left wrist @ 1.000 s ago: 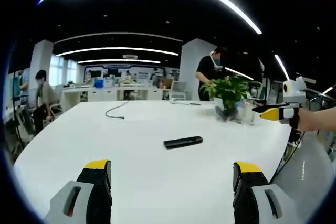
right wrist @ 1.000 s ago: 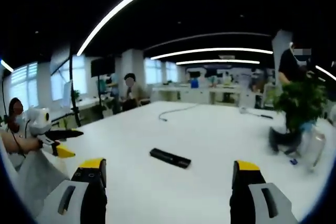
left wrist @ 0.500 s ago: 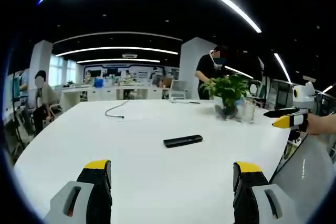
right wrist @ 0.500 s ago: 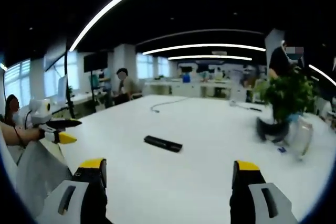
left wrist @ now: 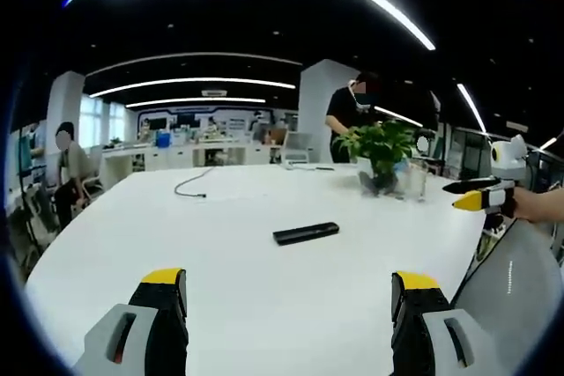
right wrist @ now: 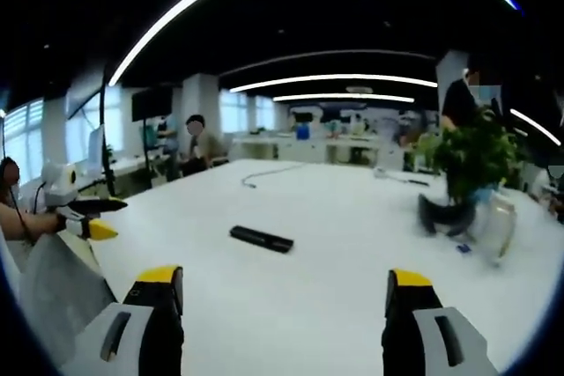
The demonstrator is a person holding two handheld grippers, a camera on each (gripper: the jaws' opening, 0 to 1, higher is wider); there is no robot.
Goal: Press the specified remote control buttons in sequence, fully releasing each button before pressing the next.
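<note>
— Where's the remote control [left wrist: 306, 233] sitting?

— Flat on the white surface [left wrist: 229, 305], a little right of the middle of the left gripper view, long side running left to right. In the right gripper view the same remote control [right wrist: 261, 239] lies left of centre, slanting down toward the right. Nothing touches it.

— And the two grippers?

— The left gripper [left wrist: 291, 310] rises from the bottom of its own view, jaws spread wide with bare white surface between the yellow-capped tips, well short of the remote. The right gripper [right wrist: 280, 305] looks the same in its view: jaws apart, holding nothing.

— Can you see one from the other?

— Yes. At the right edge of the left gripper view the right gripper [left wrist: 480, 193] is held up off the surface by a hand [left wrist: 538, 204]. At the left edge of the right gripper view the left gripper [right wrist: 88, 217] shows likewise, past the surface's edge.

— What else is around?

— A potted plant [left wrist: 382, 154] stands in the upper right of the left gripper view, a clear glass container [left wrist: 412, 184] just beside it. A dark cable [left wrist: 192, 185] lies at the far side, upper left of the remote. A person in dark clothes [left wrist: 350, 116] stands behind the plant, and another person [left wrist: 69, 169] sits at the far left
</note>
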